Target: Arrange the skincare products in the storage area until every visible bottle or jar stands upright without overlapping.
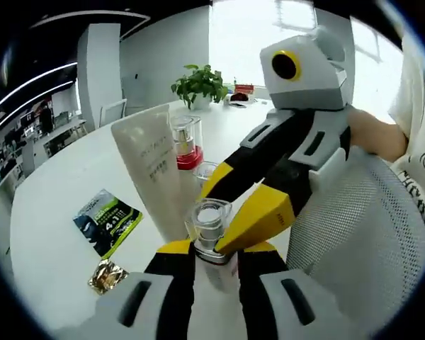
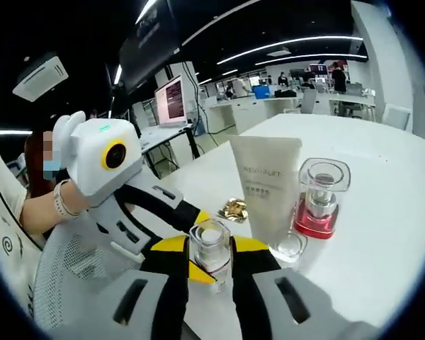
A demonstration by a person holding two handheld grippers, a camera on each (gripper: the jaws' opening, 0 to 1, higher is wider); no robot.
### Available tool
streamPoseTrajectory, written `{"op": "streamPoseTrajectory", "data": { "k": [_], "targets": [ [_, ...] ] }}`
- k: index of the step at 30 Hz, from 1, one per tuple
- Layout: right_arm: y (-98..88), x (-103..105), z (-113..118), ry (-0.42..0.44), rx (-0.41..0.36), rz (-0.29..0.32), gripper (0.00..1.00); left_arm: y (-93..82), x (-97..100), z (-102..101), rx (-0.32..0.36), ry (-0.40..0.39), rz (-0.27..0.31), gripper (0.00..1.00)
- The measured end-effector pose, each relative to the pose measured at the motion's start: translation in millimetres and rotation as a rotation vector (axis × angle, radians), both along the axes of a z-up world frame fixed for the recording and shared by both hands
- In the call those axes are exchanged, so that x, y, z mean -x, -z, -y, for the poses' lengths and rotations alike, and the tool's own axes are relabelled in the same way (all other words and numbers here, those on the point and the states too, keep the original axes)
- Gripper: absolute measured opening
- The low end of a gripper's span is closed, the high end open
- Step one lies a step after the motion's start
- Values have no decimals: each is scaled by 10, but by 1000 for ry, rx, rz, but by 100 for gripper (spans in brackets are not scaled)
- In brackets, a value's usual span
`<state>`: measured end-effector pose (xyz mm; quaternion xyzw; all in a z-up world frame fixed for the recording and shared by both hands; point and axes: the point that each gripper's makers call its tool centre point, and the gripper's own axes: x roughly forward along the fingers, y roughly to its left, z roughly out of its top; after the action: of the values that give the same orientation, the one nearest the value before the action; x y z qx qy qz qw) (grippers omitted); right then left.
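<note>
Left gripper view is showing the left gripper (image 1: pixel 214 249) closing its yellow-tipped jaws around the base of a small clear bottle (image 1: pixel 211 225), which is standing upright between them on the white table (image 1: pixel 64 205). The right gripper (image 1: pixel 258 205) is reaching in from the right of that bottle, one yellow tip pressing against its side, so both tools are crowding the same small thing. In the right gripper view the right gripper (image 2: pixel 211 263) is clamping the small clear bottle (image 2: pixel 211 249) between its own jaws, with the left gripper (image 2: pixel 171 221) coming in from the left.

Just behind the bottle a tall white tube (image 1: pixel 152 166) is standing on its cap, close enough to look as if it is touching the bottle. Just beyond the tube a clear bottle with a red base (image 1: pixel 187 142) is standing upright, and a small clear cap (image 1: pixel 207 171) is lying on the table between it and the held bottle. Left of the held bottle a green and black sachet (image 1: pixel 108 219) is lying flat, with a gold foil packet (image 1: pixel 108 276) nearer the camera. A potted plant (image 1: pixel 198 85) is sitting far behind.

The risk, as I judge it, is coming from two grips on one light bottle: if the hands pull unevenly it could twist free and tip. The tube is looking top-heavy, and any sideways drag of the bottle could knock it onto the red-based bottle. The loose cap could also be swept away by a jaw.
</note>
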<state>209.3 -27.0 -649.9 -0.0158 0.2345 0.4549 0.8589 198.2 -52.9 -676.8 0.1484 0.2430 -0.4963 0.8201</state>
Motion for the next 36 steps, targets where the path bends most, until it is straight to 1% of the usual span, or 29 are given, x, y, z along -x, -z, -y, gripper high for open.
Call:
{"op": "streamPoseTrajectory", "data": {
  "k": [1, 2, 3, 6, 8, 12, 15, 17, 19, 20, 21, 22, 25, 27, 30, 32, 33, 36],
  "targets": [
    [5, 2, -3, -5, 10, 15, 21, 5, -27, -31, -12, -1, 15, 17],
    [5, 3, -5, -23, 29, 59, 21, 11, -35, -46, -20, -1, 21, 17],
    [14, 21, -11, -30, 34, 68, 21, 12, -25, -38, -20, -1, 20, 17],
    [31, 46, 4, -33, 34, 76, 20, 29, 9, -16, -37, 13, 34, 18],
    [42, 52, 13, -40, 43, 79, 20, 42, 7, -9, -55, 32, 60, 18],
    [60, 57, 18, -42, 57, 87, 20, 58, 0, -5, -63, 39, 65, 20],
    [105, 52, 36, -42, 87, 92, 20, 80, -8, -27, -69, 36, 60, 21],
    [97, 38, 25, -42, 77, 90, 20, 114, -24, -52, -80, 32, 58, 27],
    [93, 49, 32, -46, 77, 93, 20, 186, -35, -94, -119, 37, 60, 33],
    [94, 55, 30, -50, 78, 95, 21, 234, -40, -119, -142, 33, 53, 34],
    [96, 60, 28, -53, 79, 97, 21, 280, -32, -145, -160, 29, 33, 34],
    [93, 61, 26, -55, 81, 101, 21, 301, -28, -153, -164, 25, 20, 33],
    [94, 52, 39, -46, 86, 106, 21, 325, -28, -170, -169, 20, 9, 32],
    [93, 35, 62, -40, 101, 121, 21, 355, -33, -186, -171, 9, -12, 32],
    [90, 54, 77, -38, 96, 115, 21, 375, -25, -188, -180, 13, -13, 31],
    [85, 60, 83, -43, 103, 129, 21, 394, -14, -185, -183, 15, -24, 31],
    [70, 50, 88, -44, 110, 149, 21, 406, -17, -183, -185, 17, -26, 31],
    [43, 48, 83, -48, 97, 152, 24, 417, -13, -186, -194, 22, -22, 31]
  ]
}}
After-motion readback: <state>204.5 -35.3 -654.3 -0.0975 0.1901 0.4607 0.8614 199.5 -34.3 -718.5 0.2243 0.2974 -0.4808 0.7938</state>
